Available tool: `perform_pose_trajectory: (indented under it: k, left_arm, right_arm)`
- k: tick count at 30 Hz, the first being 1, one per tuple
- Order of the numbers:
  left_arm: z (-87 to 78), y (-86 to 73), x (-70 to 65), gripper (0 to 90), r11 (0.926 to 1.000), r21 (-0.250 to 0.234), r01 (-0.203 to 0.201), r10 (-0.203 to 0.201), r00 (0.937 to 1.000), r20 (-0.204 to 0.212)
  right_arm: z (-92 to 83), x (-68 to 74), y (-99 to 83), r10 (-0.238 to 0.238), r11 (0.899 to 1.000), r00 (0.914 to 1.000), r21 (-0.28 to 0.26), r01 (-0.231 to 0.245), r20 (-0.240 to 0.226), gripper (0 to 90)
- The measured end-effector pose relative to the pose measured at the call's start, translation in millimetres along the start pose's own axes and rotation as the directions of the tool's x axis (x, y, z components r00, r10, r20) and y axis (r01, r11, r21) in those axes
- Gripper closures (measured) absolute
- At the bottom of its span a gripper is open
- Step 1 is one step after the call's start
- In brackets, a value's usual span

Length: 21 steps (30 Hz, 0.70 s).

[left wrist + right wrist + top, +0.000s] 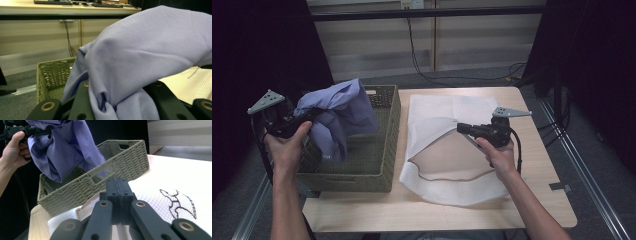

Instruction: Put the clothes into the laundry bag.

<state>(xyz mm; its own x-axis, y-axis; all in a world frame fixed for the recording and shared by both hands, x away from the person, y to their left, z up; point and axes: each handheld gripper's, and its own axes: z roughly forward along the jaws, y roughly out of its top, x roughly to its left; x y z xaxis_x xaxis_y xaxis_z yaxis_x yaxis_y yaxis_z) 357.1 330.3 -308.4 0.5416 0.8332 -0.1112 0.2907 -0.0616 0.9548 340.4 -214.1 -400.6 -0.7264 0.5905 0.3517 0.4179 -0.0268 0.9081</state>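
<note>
Left hand-held gripper (304,119) has its jaws clamped on a bunch of lavender cloth (339,115), and the cloth hangs lifted over the woven basket (384,145), its lower folds dangling inside. The basket sits at the left end of the desk (542,180). Over on the other side, the right hand-held gripper (460,128) has its jaws pressed together on the edge of a white mesh bag (437,112), which lies flat on the desk just beside the basket.

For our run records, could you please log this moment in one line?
left tongs: gripping lilac cloth garment over woven basket | right tongs: shut, pinching white mesh bag
</note>
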Motion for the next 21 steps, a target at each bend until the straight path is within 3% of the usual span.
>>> perform_pose_trajectory:
  k: [10,21]
  left_arm:
    - [-8.7,8.6,-6.4,72.0,0.9989,-0.045,-0.009,0.009,0.9999,-0.010]
    - [-19.9,16.5,-12.6,72.0,0.9932,-0.116,0.007,-0.003,0.9996,0.030]
  right_arm:
    - [0.4,0.4,-0.1,0.000,1.000,1.0000,0.001,0.000,-0.007,90.0]
    - [-0.1,0.4,0.0,0.000,1.000,1.0000,0.001,0.000,-0.004,90.0]
